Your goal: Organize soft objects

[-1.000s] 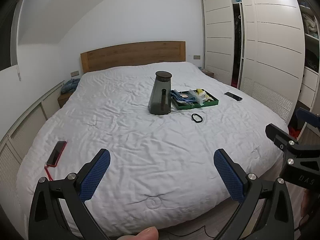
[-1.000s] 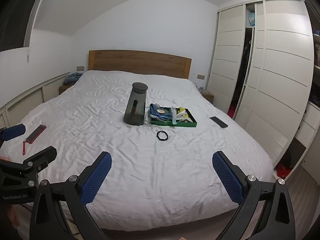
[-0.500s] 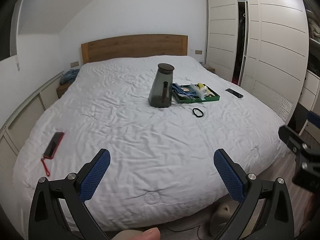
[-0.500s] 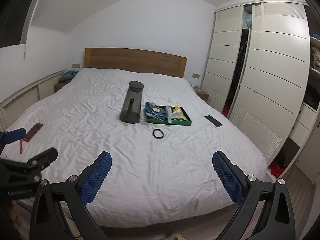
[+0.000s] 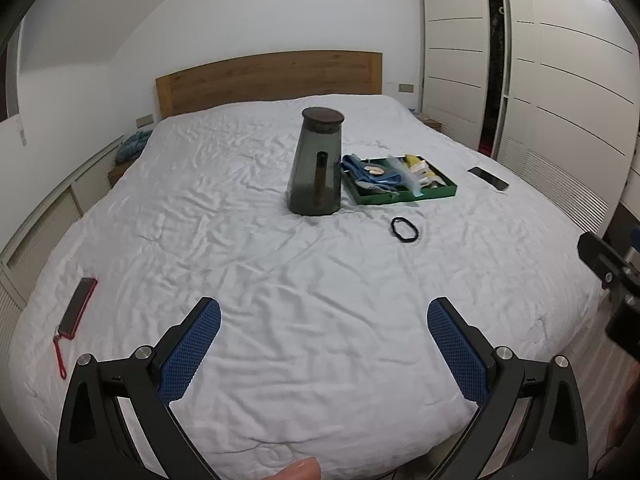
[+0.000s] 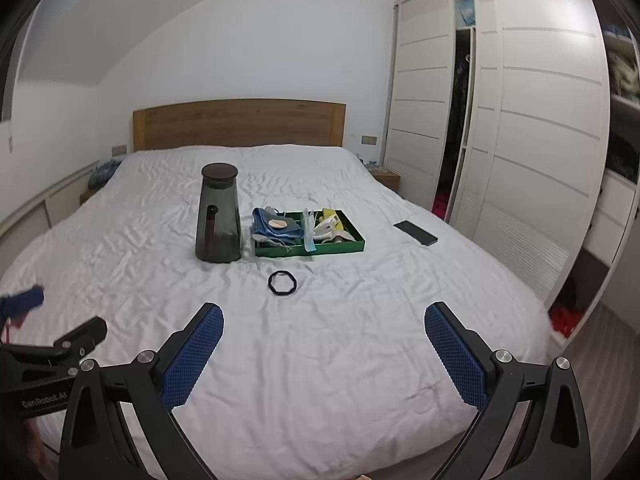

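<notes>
A green tray lies mid-bed holding blue cloths, a clear strip and yellow-white soft items. A black hair tie lies on the sheet in front of the tray. A dark grey pitcher stands left of the tray. My left gripper and right gripper are both open and empty, above the near part of the bed, well short of the objects.
A white bed fills the view, wooden headboard behind. A red-cased phone lies at the bed's left edge, a black phone at its right. White wardrobes stand on the right.
Both grippers have moved forward toward the bed and the objects look closer. Both stay open and empty.
</notes>
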The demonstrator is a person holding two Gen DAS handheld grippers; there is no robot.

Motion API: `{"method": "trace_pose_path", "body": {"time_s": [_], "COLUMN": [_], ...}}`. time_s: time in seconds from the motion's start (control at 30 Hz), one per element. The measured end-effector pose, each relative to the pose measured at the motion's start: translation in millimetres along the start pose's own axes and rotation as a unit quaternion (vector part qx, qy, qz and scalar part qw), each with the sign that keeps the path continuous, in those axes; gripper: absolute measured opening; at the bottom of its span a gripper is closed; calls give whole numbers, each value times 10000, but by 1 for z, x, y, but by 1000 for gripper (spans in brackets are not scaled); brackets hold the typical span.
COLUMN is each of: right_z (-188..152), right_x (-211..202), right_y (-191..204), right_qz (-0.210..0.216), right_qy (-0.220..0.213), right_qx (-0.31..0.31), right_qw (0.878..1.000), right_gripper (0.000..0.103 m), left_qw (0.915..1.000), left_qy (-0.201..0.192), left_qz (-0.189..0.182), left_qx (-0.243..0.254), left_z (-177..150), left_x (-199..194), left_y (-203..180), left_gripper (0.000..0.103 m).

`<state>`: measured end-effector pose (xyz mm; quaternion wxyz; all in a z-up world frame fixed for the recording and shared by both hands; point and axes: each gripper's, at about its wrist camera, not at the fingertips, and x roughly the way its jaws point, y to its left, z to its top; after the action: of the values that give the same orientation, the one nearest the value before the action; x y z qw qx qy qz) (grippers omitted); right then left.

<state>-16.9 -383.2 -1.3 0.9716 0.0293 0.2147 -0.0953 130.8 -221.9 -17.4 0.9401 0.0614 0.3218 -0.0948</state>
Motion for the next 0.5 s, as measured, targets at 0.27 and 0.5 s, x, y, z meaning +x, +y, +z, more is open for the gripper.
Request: {"method": "trace_pose_path", "body": {"time_s": [0.27,0.5], "right_z": [-9,-5], "right_x": [8,-8], "right_y": [2,8], "right_qz": [104,88], "right_qy": [103,-27], "right_qx": [-56,-197], "right_qw": [9999,9998], "right_gripper": [103,103], "left_qw": [9997,9999], "left_qy": [100,57], "left_qz": [165,97], "left_qx": [153,-5], "left_z": [-15,-17], "left_x": [-4,-16], "left_y": [3,13], "left_gripper": [102,102]}}
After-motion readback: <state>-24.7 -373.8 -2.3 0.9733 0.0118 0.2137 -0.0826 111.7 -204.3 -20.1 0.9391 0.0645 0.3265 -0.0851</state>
